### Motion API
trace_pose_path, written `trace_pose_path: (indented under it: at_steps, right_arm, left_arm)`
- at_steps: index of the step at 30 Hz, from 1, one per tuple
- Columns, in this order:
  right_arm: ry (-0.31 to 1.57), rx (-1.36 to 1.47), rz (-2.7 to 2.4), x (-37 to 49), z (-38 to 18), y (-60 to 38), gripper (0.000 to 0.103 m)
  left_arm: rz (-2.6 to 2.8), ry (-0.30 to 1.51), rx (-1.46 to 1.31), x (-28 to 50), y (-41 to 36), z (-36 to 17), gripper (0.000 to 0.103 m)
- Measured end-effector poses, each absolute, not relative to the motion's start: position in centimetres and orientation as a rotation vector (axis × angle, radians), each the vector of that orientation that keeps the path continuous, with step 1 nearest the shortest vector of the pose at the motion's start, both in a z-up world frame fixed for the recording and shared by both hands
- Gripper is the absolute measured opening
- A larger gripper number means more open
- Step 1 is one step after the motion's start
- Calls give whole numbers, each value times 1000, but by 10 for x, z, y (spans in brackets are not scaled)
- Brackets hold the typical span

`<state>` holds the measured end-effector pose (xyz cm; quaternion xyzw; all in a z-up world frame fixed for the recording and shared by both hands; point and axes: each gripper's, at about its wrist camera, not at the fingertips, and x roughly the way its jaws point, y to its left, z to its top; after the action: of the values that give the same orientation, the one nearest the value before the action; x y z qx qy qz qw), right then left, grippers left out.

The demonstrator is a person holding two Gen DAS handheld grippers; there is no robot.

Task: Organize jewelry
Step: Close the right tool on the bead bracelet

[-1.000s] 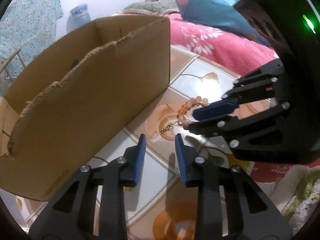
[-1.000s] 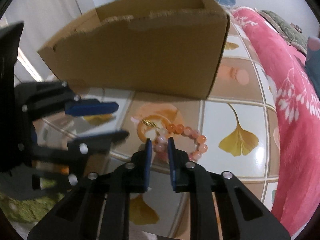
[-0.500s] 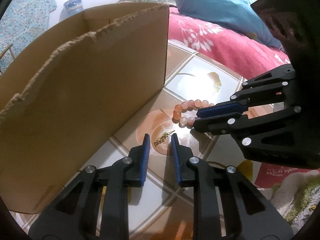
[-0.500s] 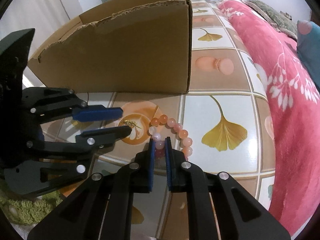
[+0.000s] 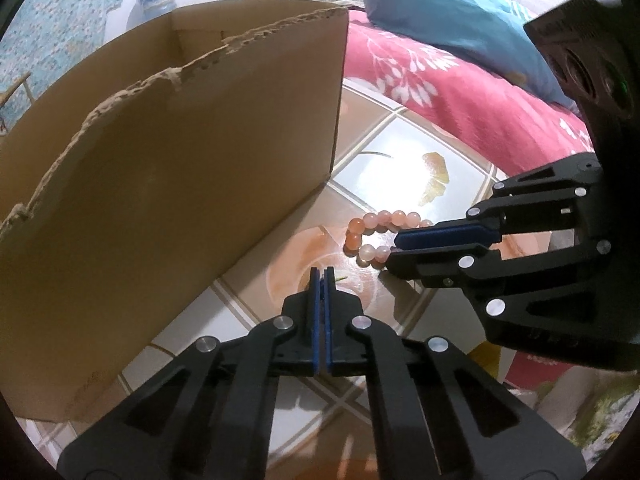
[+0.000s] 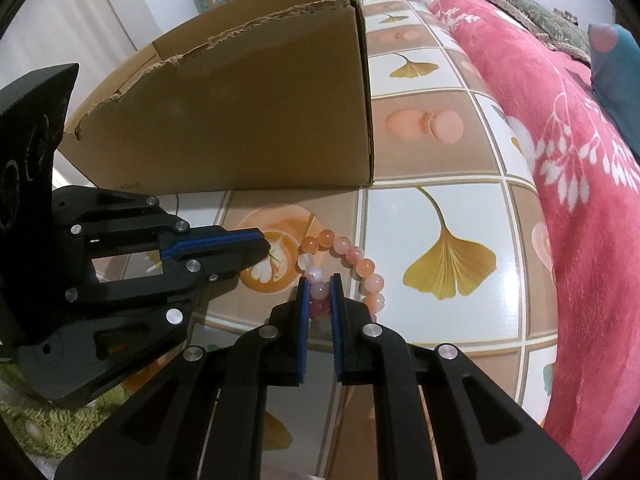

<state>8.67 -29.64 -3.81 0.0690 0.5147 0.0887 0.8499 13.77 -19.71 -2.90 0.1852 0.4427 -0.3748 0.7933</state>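
Note:
An orange and pink bead bracelet (image 6: 352, 264) lies on the tiled floor in front of an open cardboard box (image 6: 248, 120). My right gripper (image 6: 319, 282) is shut on the bracelet's near beads. The bracelet also shows in the left wrist view (image 5: 376, 232), held by the right gripper (image 5: 394, 246). My left gripper (image 5: 323, 274) is shut on a small gold chain; only a sliver of the chain (image 5: 341, 279) shows at its tips. In the right wrist view the left gripper (image 6: 260, 246) rests low on the floor beside the bracelet.
The cardboard box (image 5: 172, 184) stands close on the left with a torn top edge. A red floral blanket (image 6: 560, 160) lies on the right, with a blue pillow (image 5: 448, 20) behind. A green rug (image 6: 32, 428) lies at the near left.
My left gripper has moved forward and closed on the gold chain. My right gripper has stayed closed on the bracelet beads and hardly moved.

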Motion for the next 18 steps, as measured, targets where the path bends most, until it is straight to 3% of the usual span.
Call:
trace_pose_path:
  at_steps: [14, 18]
  right_arm:
    - [1089, 138, 186, 89, -36, -296, 10]
    - [1095, 138, 196, 92, -33, -294, 15]
  left_arm:
    - [-702, 976, 298, 128, -158, -18, 1]
    - [-648, 992, 257, 131, -136, -16, 1]
